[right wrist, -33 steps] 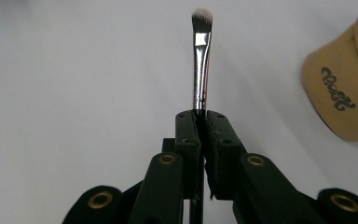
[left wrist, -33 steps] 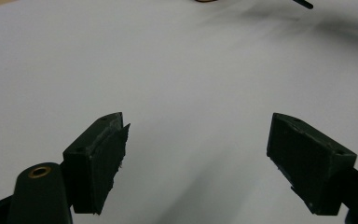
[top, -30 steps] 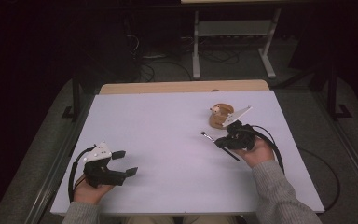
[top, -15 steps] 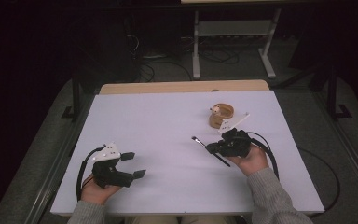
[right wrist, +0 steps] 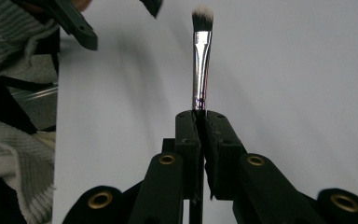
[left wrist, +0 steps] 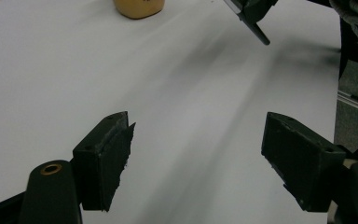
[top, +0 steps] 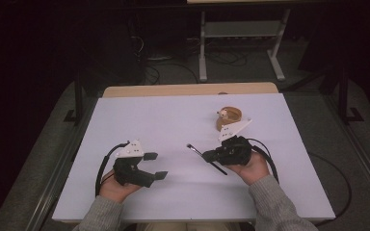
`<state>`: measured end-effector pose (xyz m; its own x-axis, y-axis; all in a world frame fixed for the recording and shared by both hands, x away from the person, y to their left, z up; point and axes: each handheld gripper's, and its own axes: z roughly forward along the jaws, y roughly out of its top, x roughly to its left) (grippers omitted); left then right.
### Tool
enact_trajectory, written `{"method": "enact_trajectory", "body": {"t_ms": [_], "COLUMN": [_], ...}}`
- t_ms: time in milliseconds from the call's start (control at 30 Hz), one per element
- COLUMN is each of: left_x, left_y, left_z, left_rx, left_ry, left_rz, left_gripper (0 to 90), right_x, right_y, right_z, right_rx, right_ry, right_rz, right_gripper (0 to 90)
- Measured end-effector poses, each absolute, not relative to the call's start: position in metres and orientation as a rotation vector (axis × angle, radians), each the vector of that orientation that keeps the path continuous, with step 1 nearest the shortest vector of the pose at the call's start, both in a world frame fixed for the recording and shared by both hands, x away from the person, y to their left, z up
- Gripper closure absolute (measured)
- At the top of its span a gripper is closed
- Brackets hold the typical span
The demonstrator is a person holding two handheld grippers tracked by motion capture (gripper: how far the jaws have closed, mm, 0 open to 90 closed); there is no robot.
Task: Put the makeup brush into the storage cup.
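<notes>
Black-handled and thin, the brush [top: 206, 157] is judged light and rigid along its shaft, with a smooth metal ferrule that may slip and soft bristles that should not be pinched. It is clamped in the right gripper [top: 211, 156], whose jaws are closed on the shaft just behind the ferrule, a sound place to hold it; a hold nearer the tip would crush the bristles. In the right gripper view the brush [right wrist: 201, 56] runs straight out in line with the jaws. In the high view its long axis lies diagonally over the white surface [top: 173, 120]: bristle end far-left, handle end near-right, right of centre. The left gripper [top: 155, 166] sits near-left with its jaws wide apart and holding nothing. A tan cup [top: 229, 117] stands farther off, just beyond the right hand [top: 250, 166].
</notes>
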<state>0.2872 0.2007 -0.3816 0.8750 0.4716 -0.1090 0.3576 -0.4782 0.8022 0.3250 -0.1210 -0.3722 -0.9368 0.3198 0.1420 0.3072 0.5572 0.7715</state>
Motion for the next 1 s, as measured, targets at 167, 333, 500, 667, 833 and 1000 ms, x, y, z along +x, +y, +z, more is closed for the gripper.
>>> {"method": "enact_trajectory", "body": {"t_ms": [167, 333, 500, 667, 833, 1000], "left_x": [0.295, 0.302, 0.308, 0.31, 0.311, 0.311], "left_y": [0.189, 0.177, 0.169, 0.164, 0.16, 0.157], "left_z": [-0.37, -0.36, -0.36, -0.361, -0.359, -0.355], "left_rx": [2.111, 2.112, 2.15, 2.157, 2.175, 2.202], "left_ry": [0.568, 0.504, 0.471, 0.46, 0.439, 0.418], "left_rz": [0.114, 0.034, -0.028, -0.047, -0.053, -0.068], "left_gripper": [26.2, 29.7, 35.6, 41.2, 44.8, 53.1], "right_x": [0.322, 0.317, 0.314, 0.312, 0.311, 0.311], "right_y": [-0.112, -0.104, -0.101, -0.099, -0.093, -0.089], "right_z": [-0.36, -0.355, -0.36, -0.366, -0.371, -0.374], "right_rx": [0.471, 0.378, 0.345, 0.318, 0.292, 0.273], "right_ry": [2.753, 2.754, 2.759, 2.768, 2.79, 2.788], "right_rz": [1.397, 1.442, 1.441, 1.445, 1.423, 1.428], "right_gripper": [83.3, 83.3, 83.2, 83.2, 83.2, 83.2]}}
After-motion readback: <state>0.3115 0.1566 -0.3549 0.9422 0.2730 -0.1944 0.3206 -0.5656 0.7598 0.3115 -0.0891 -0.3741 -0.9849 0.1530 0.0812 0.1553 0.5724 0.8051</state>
